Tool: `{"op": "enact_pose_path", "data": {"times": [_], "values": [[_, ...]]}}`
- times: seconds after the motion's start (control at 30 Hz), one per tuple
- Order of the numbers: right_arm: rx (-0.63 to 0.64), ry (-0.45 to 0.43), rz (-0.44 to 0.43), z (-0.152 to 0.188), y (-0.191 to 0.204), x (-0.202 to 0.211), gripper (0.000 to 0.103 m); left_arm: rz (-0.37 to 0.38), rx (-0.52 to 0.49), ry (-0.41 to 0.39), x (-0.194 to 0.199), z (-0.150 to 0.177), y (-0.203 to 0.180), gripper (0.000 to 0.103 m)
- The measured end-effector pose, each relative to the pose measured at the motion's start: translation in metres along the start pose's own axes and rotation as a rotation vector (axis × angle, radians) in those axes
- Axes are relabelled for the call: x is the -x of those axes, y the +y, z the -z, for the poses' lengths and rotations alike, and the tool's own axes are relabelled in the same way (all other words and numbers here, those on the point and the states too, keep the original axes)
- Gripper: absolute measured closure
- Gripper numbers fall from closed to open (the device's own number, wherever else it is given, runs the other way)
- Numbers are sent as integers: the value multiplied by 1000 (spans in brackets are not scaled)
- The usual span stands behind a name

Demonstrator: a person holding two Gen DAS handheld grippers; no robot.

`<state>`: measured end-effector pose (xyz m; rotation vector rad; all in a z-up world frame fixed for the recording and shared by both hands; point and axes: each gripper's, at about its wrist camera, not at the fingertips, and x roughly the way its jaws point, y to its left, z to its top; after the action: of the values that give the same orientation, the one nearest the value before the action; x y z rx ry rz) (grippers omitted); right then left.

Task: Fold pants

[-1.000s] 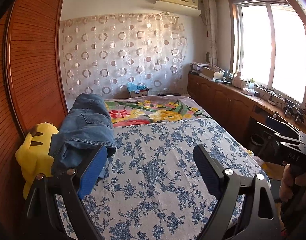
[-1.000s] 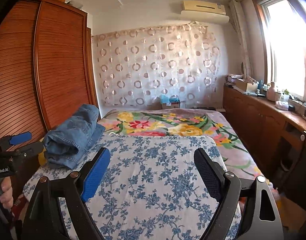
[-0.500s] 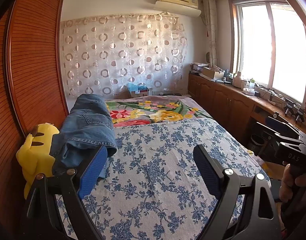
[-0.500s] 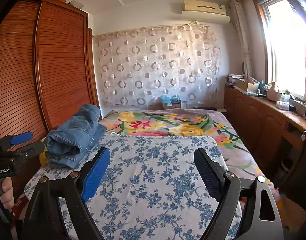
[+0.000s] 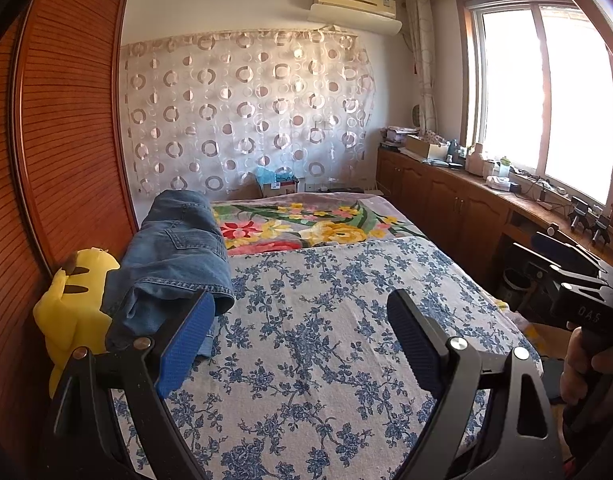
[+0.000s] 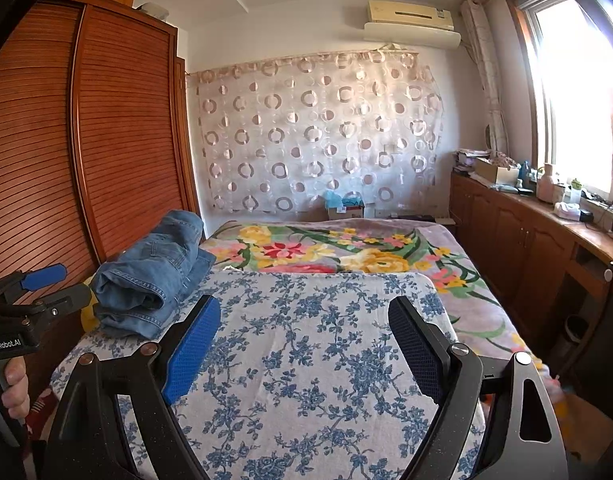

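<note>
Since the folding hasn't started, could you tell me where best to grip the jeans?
Probably the loose hem edge of the jeans nearest the left hand-held gripper, approached from the bed's near side: it overhangs the pile, leaving room for a finger beneath.

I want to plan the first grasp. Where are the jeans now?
In both wrist views the jeans lie bunched at the bed's left edge, beside the wooden wardrobe, against a yellow plush toy.

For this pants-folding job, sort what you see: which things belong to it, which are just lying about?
Belongs to the job:
jeans
left gripper, open
right gripper, open
blue floral sheet

Lying about:
yellow plush toy
flowered blanket
blue-topped box
</note>
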<state>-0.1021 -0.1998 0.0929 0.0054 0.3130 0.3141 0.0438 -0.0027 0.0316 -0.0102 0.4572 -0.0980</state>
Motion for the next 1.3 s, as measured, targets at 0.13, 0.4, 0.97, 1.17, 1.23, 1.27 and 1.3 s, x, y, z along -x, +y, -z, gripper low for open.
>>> {"op": "enact_pose_path", "data": {"times": [0.13, 0.4, 0.97, 1.17, 1.23, 1.27, 1.3], "values": [[-1, 0, -1, 0, 0, 0, 16, -1, 0, -1, 0, 0, 1, 15], [-3, 1, 0, -1, 1, -1, 16, 5, 2, -3, 2, -1, 2, 15], [-2, 2, 1, 0, 1, -1, 16, 3, -2, -8, 5, -2, 1, 15], [-2, 2, 3, 1, 4, -1, 16, 2, -4, -10, 6, -3, 1, 15], [-3, 2, 2, 1, 3, -1, 16, 1, -5, -9, 7, -4, 1, 15], [-3, 2, 2, 1, 3, -1, 16, -1, -4, -10, 7, -4, 2, 15], [-2, 2, 2, 1, 3, -1, 16, -2, -5, -12, 7, -4, 1, 15]]}}
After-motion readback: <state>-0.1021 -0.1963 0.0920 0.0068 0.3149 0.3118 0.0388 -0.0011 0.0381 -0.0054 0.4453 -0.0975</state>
